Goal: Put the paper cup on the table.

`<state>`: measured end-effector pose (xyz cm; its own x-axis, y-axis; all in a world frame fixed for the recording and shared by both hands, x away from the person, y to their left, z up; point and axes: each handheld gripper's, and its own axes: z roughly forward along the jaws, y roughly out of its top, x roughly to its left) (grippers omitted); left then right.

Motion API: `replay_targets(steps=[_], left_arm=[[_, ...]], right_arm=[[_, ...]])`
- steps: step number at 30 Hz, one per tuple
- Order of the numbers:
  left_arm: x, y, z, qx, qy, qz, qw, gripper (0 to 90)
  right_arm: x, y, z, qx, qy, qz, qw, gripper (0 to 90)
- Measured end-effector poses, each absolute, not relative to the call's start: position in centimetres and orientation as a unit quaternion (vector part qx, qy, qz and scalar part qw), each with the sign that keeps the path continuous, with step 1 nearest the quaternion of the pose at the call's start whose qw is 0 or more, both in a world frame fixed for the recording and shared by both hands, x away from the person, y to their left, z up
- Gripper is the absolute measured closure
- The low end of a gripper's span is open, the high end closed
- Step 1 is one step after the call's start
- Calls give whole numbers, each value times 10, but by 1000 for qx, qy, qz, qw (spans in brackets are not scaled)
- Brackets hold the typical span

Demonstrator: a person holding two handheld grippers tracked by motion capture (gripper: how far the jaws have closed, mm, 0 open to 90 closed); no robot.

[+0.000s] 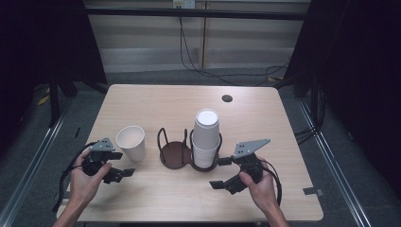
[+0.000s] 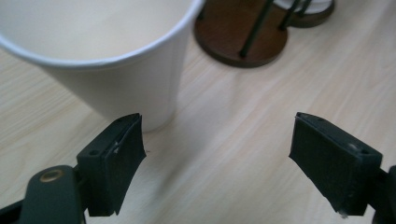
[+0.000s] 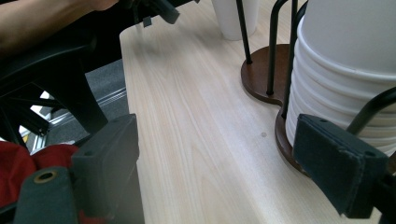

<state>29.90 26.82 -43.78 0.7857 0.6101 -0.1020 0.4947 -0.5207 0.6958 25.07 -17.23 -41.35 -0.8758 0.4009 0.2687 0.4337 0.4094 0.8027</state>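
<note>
Beside left tool [image 1: 124, 173], white paper cup [image 1: 131, 142], upright, empty

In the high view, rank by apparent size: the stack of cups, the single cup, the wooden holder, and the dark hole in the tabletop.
1. Wooden holder with its wire loops, widest across.
2. Stack of cups, tallest; its rank against the holder is unsure.
3. Single cup, clearly smaller.
4. Dark hole, smallest, though farthest from the camera.

Cup [image 1: 131, 142] & rack [image 1: 182, 152] block mid-table; front clear.
</note>
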Motion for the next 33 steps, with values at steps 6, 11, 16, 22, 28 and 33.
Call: replay_targets(steps=[6, 11, 16, 22, 28, 33], left_arm=[[283, 266, -437, 850, 316, 91, 413, 191], [273, 262, -436, 837, 309, 89, 443, 216], [261, 257, -431, 832, 307, 107, 448, 216], [247, 245, -429, 815, 301, 98, 485, 210], [241, 225, -444, 805, 297, 90, 506, 176], [240, 214, -454, 807, 289, 75, 509, 168]], right_arm=[[249, -173, -412, -253, -836, -488, 4, 151], [247, -178, -411, -269, -820, -504, -18, 151], [243, -180, -413, -274, -818, -506, -23, 151], [242, -182, -417, -280, -815, -507, -26, 151], [241, -181, -419, -282, -811, -512, -37, 151], [240, -180, -422, -284, -806, -517, -47, 149]])
